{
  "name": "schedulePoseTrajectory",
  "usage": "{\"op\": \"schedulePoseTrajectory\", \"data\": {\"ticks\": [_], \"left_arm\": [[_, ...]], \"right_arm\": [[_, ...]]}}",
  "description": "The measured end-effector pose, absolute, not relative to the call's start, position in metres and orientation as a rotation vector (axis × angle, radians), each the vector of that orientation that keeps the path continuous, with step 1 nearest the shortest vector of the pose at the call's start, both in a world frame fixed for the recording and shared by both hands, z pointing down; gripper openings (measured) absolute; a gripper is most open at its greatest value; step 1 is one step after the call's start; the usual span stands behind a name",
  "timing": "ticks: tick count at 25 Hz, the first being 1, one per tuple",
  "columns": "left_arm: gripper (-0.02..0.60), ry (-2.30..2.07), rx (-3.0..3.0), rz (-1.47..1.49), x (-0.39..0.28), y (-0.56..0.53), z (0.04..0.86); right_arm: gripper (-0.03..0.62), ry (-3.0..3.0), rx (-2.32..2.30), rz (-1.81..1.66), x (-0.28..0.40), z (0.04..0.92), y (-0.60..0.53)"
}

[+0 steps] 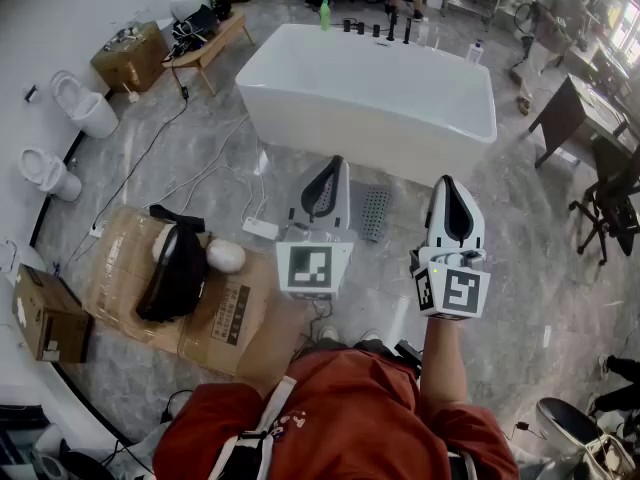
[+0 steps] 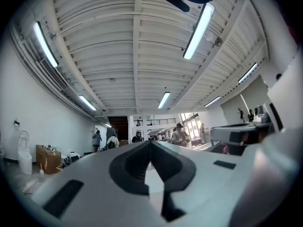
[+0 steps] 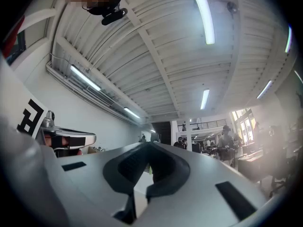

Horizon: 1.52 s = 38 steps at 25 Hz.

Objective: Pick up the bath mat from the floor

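The bath mat (image 1: 375, 211) is a small grey perforated mat lying flat on the marble floor, just in front of the white bathtub (image 1: 370, 98). In the head view it shows between my two grippers, its left edge hidden behind the left one. My left gripper (image 1: 334, 162) and right gripper (image 1: 448, 181) are held up at chest height, well above the mat, both shut with nothing in them. Both gripper views look up at the ceiling and across the hall. There the left gripper (image 2: 150, 144) and the right gripper (image 3: 150, 145) show their jaws closed together, and the mat is out of sight.
Flattened cardboard (image 1: 225, 318) with a black bag (image 1: 175, 268) lies at my left, beside a cardboard box (image 1: 48, 316). Two toilets (image 1: 85, 103) stand along the left wall. Cables and a white power strip (image 1: 260, 228) cross the floor. A desk (image 1: 580, 108) and office chair (image 1: 610, 208) stand at right.
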State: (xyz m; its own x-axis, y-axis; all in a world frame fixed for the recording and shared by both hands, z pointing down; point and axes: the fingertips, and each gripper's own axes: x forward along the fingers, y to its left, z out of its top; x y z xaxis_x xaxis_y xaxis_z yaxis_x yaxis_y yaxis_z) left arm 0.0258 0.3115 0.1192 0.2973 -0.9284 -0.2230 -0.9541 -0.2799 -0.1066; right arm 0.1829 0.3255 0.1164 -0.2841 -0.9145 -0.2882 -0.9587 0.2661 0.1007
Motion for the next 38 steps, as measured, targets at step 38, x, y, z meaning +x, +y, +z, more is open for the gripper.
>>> {"op": "schedulePoseTrajectory", "data": {"ticks": [38], "left_arm": [[0.015, 1.746, -2.346, 0.122, -0.051, 0.260, 0.153]], "right_arm": [[0.012, 2.372, -1.742, 0.304, 0.113, 0.143, 0.272]]}}
